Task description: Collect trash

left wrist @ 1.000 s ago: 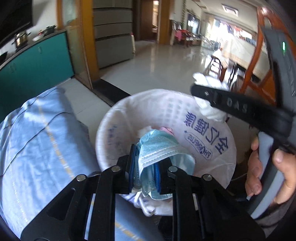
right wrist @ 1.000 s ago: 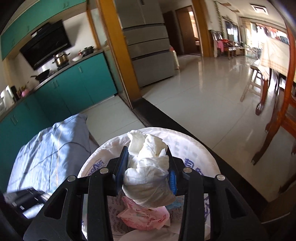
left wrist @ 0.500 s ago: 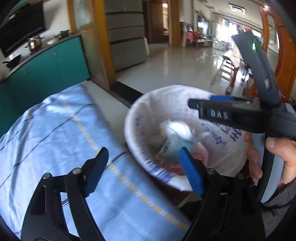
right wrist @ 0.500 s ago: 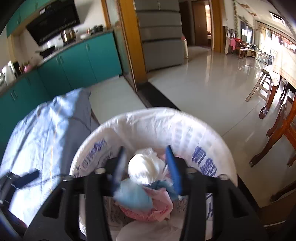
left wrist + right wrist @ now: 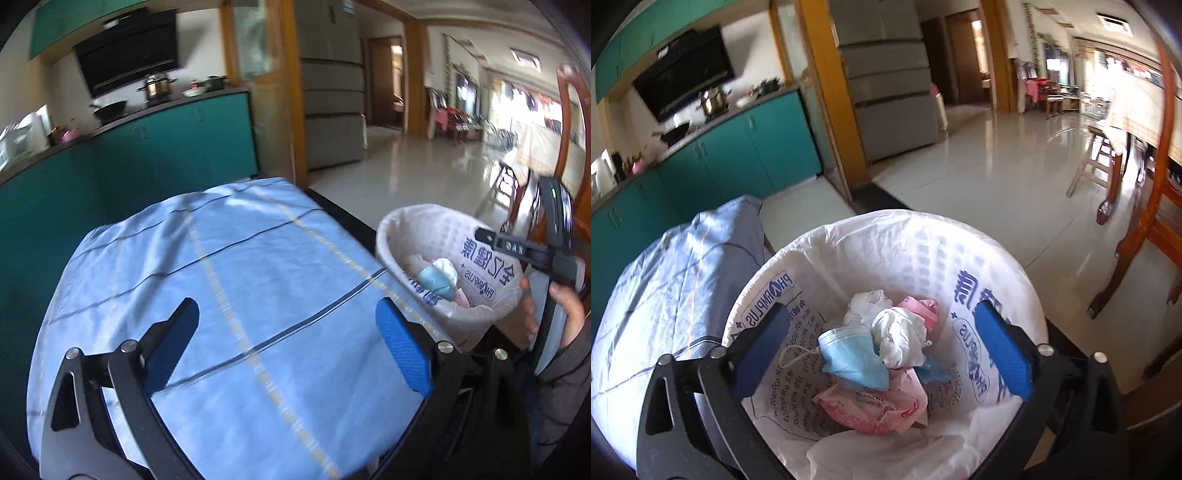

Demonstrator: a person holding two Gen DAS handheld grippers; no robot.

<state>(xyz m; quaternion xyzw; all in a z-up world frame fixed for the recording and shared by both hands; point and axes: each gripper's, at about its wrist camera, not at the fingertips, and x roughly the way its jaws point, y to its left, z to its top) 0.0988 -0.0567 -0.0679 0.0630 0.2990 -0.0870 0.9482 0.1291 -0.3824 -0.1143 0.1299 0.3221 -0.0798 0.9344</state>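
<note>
While the right gripper [image 5: 881,349] hangs over the lined trash bin [image 5: 886,229], jaws opening and nothing between them, a blue face mask [image 5: 855,356], a white tissue wad [image 5: 901,336] and a pink wrapper [image 5: 871,408] lie inside. Only the left wrist view shows the left gripper [image 5: 284,336], also opening and bare, over the blue tablecloth [image 5: 229,266], with the person's hand [image 5: 567,308] beside the bin.

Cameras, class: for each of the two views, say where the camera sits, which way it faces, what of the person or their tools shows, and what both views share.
Left wrist: sits on the left tool, faces down over the blue cloth toward the kitchen; its opening, empty fingers show, also the right tool and a hand.
Right wrist: sits on the right tool, faces down into the bin; only its opening fingers show, nothing between them.
Shared: bin, mask, cloth, teal cabinets.
</note>
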